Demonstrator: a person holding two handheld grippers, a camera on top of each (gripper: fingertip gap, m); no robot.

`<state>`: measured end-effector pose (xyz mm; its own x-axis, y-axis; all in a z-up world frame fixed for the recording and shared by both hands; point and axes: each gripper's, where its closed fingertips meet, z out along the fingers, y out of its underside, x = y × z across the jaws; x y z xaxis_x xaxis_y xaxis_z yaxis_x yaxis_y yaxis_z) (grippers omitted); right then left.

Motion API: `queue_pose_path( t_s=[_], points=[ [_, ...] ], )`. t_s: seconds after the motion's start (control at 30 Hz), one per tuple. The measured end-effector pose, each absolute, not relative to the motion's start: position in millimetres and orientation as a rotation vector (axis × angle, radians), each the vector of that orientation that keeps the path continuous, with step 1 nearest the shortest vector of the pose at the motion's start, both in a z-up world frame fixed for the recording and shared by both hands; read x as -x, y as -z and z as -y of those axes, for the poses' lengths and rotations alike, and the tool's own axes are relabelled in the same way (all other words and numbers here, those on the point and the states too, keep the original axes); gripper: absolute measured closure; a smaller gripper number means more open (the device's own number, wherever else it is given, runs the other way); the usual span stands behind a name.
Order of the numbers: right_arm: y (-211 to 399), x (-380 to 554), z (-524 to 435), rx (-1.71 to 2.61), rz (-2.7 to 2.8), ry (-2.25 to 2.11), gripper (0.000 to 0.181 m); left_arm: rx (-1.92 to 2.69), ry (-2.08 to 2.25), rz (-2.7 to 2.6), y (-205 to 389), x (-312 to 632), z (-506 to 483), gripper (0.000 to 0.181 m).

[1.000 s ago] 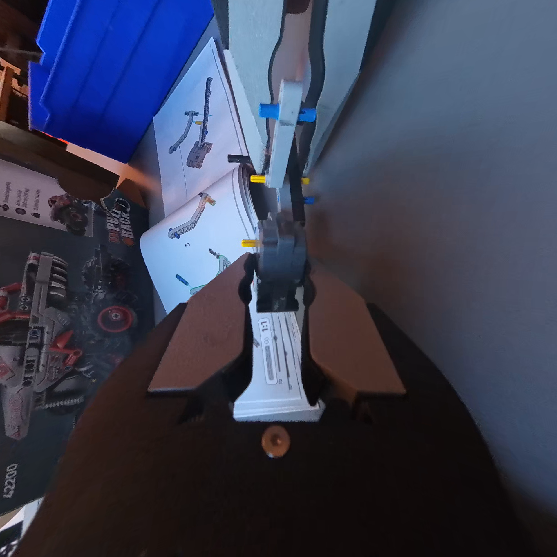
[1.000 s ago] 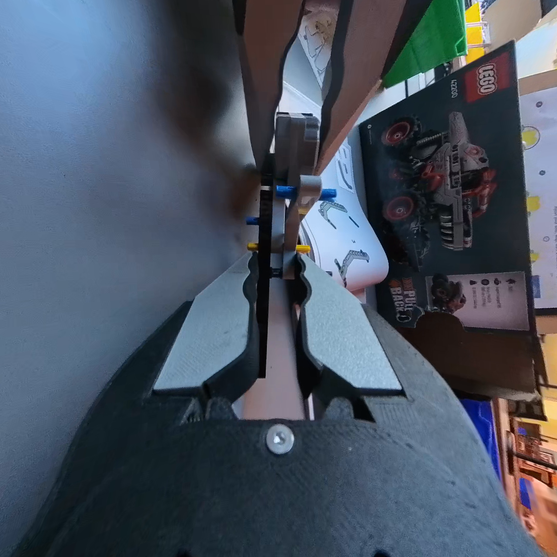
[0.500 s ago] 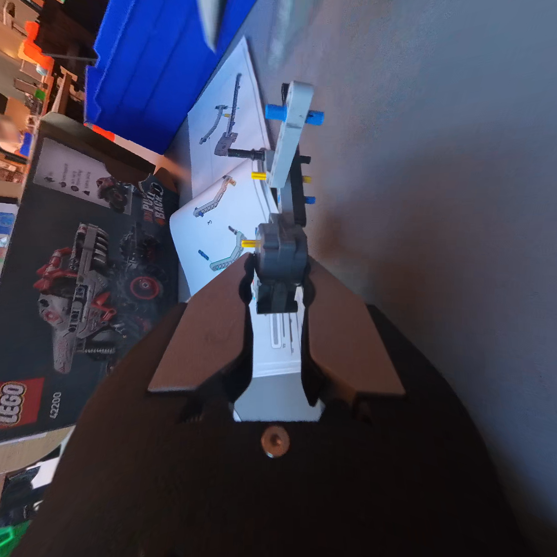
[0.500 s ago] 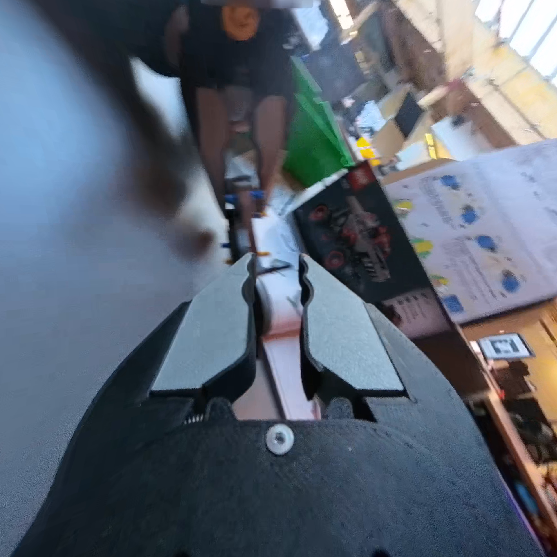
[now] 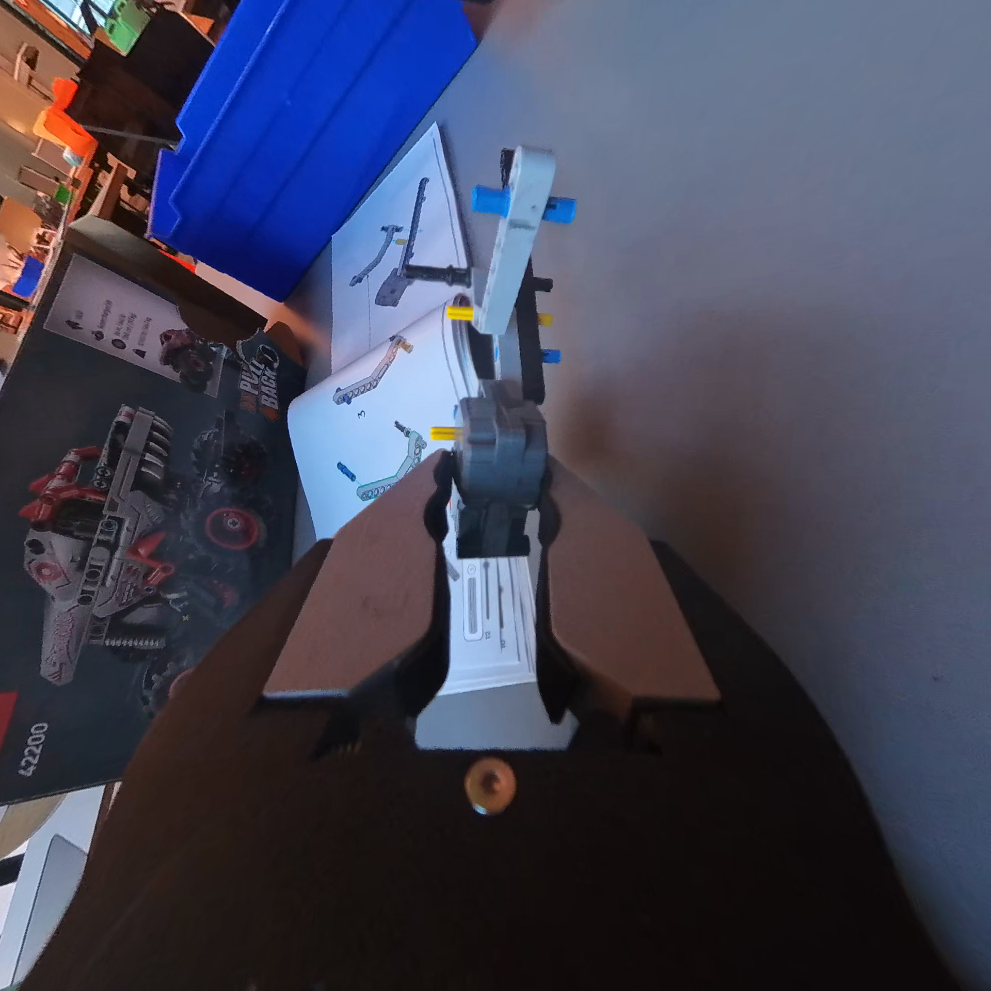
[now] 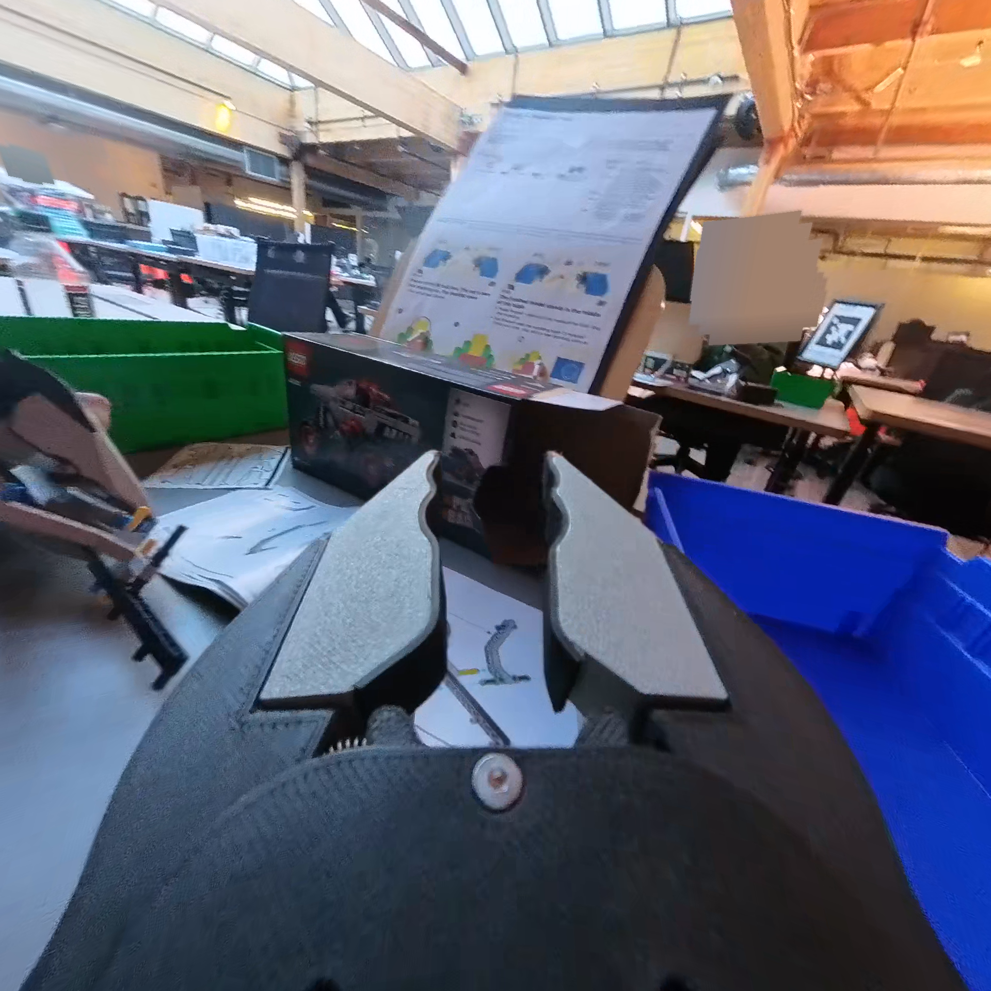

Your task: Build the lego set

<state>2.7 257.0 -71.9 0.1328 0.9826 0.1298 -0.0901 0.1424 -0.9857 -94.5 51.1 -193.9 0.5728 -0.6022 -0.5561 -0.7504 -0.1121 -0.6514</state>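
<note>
My left gripper (image 5: 496, 469) has brown fingers and is shut on the dark grey block (image 5: 501, 456) of the lego assembly, held above the grey table (image 5: 751, 268). From the block a light grey beam (image 5: 515, 236) and a black beam (image 5: 531, 332) stick forward, with blue and yellow pins through them. My right gripper (image 6: 490, 474) has silver fingers, stands open and empty, and points at the lego box (image 6: 397, 418). In the right wrist view the left gripper (image 6: 134, 528) shows at the left edge, with the black beam (image 6: 142, 611) hanging down to the table.
The open instruction booklet (image 5: 386, 407) lies under the assembly and also shows in the right wrist view (image 6: 241, 536). The lego box (image 5: 134, 482) stands behind it. A blue bin (image 6: 804, 590) is at the right, a green bin (image 6: 150, 375) at the back left. A printed sheet (image 6: 547, 241) stands upright behind the box. Left tips to right tips: about 25 cm.
My right gripper has let go of the assembly's beams, pulled away and swung round to face the box and the blue bin. My left gripper keeps hold of the grey block.
</note>
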Motion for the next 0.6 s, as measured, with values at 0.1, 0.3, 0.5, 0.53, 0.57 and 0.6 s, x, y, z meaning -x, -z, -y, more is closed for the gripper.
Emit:
queue_pose_path(
  t_s=[0.1, 0.3, 0.5, 0.53, 0.57, 0.6],
  points=[
    [75.7, -1.2, -260.1, 1.125, 1.108, -1.071, 0.143, 1.790, -0.184, -1.118, 191.9, 93.1, -50.0, 0.152],
    [84.7, 2.6, -263.5, 1.165, 1.127, -1.028, 0.146, 1.759, -0.175, -1.077, 181.3, 93.7, -50.2, 0.152],
    [90.4, 5.4, -265.0, 1.183, 1.141, -1.004, 0.149, 1.741, -0.176, -1.061, 176.9, 92.2, -50.8, 0.152],
    [91.7, 5.9, -265.3, 1.185, 1.146, -0.997, 0.151, 1.741, -0.176, -1.059, 176.7, 92.2, -50.9, 0.152],
    [92.8, 6.4, -265.6, 1.187, 1.150, -0.991, 0.151, 1.742, -0.176, -1.057, 176.6, 92.4, -51.1, 0.152],
    [93.6, 6.8, -265.5, 1.188, 1.152, -0.989, 0.152, 1.742, -0.175, -1.057, 176.8, 92.4, -51.0, 0.152]
  ],
)
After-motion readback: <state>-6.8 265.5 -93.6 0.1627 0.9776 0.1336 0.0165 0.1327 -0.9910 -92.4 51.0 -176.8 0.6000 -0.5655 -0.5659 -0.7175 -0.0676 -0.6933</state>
